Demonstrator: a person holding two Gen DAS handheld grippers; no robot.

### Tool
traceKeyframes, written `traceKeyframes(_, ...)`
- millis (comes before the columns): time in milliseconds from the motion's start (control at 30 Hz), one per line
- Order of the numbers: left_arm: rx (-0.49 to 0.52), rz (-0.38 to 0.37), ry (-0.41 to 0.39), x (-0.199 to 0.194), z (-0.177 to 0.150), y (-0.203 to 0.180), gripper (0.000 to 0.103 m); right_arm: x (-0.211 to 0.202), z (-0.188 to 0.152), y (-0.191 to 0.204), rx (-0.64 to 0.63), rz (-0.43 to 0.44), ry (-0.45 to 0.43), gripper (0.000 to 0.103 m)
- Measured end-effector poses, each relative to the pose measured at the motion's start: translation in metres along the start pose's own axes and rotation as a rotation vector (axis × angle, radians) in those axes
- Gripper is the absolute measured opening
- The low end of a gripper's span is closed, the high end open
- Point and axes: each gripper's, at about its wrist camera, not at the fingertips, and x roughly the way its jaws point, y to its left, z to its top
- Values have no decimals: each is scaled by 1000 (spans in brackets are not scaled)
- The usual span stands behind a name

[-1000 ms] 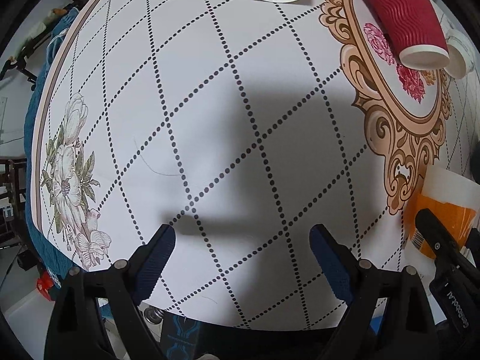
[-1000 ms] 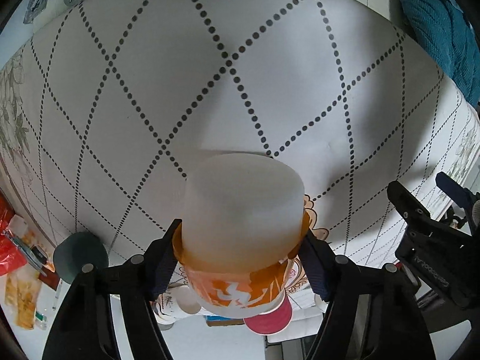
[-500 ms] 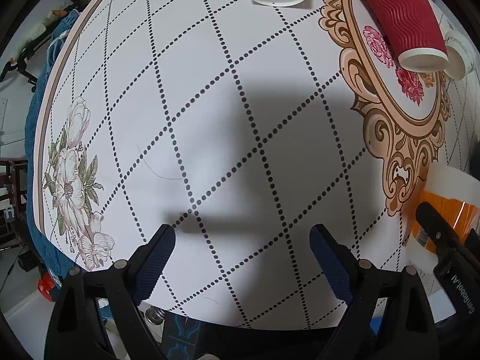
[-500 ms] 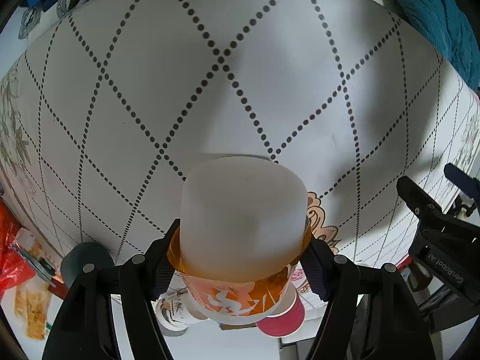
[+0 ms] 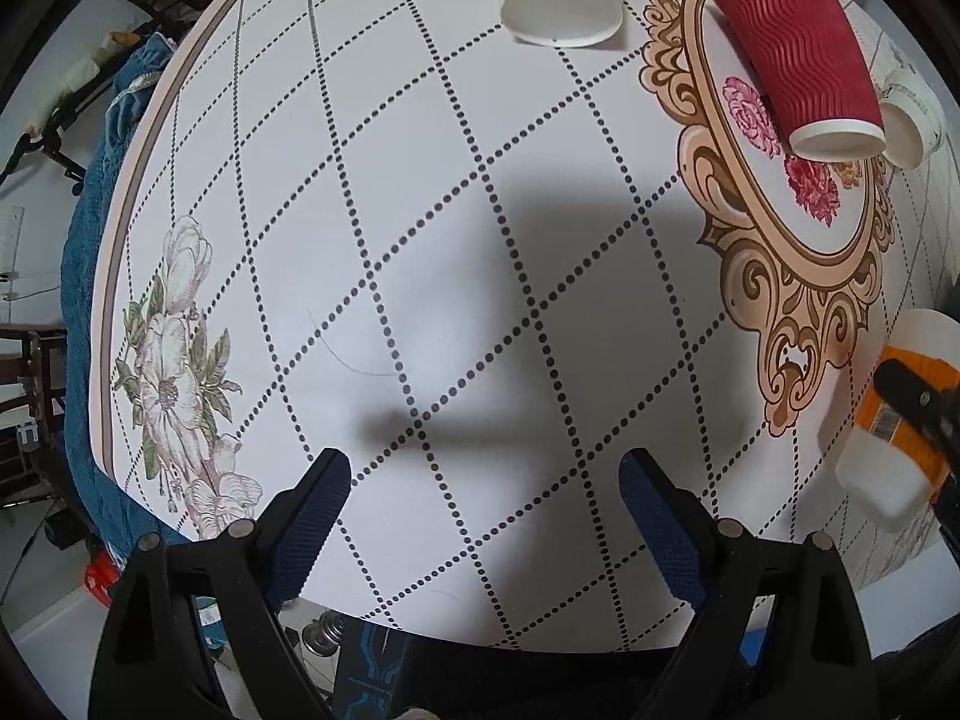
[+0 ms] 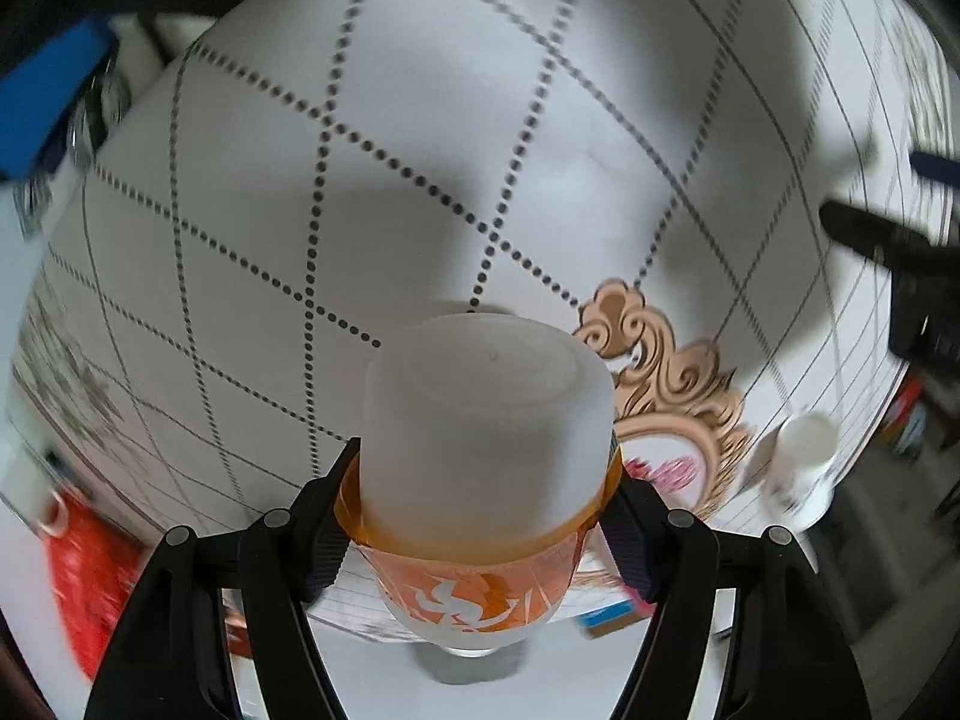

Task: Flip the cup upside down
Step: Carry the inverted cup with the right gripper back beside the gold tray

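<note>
My right tongs (image 6: 480, 516) clamp the frosted white plastic cup with orange band (image 6: 486, 432), base forward; left tongs (image 5: 486, 516) apart over patterned bench (image 5: 420, 180).

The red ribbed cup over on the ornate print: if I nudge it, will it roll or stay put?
The red ribbed cup rests rim-down on the tablecloth, so it will probably slide or tip, not roll. It looks like paper, so likely light and easily toppled. Its wavy ribs should give a hand-held gripper fair friction, though a hard squeeze may dent it.
</note>
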Motion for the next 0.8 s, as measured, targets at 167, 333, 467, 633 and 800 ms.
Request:
traceKeyframes(167,13,7,-12,-9,2,-4,92,4,-10,-25,211,155,-24,73)
traceKeyframes(333,27,12,-18,-19,12,-8,92,10,-21,-39,415,290,-43,74)
traceKeyframes(467,34,14,-18,-27,16,-22,92,21,-33,-56,570,403,-50,74)
traceKeyframes(633,46,14,-17,-28,14,-26,92,34,-50,-70,762,562,-62,74)
traceKeyframes(800,52,14,-19,-22,15,-23,92,51,-69,-81,992,757,-67,74)
